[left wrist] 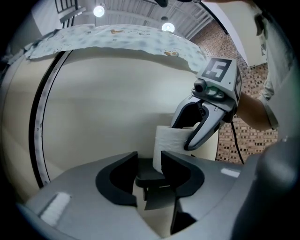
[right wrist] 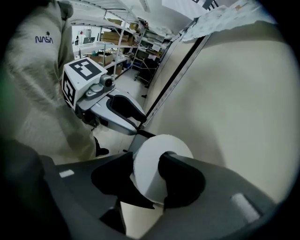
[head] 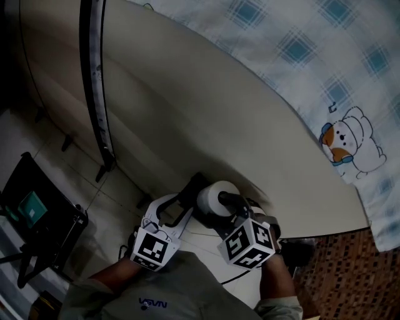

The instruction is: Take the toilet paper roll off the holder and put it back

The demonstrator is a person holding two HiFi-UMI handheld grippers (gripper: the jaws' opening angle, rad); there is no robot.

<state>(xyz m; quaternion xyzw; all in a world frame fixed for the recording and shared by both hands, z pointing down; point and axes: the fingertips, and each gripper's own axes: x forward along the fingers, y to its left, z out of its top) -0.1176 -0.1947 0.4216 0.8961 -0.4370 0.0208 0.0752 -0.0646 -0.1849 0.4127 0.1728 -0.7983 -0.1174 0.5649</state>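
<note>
Toilet paper roll on holder, between right gripper jaws.

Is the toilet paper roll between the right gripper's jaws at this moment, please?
Yes, the right gripper view shows the toilet paper roll standing between the two jaws of the right gripper.

It was a storeroom-like workshop: metal shelving with cardboard boxes at eleven o'clock, ceiling lamps overhead.
</note>
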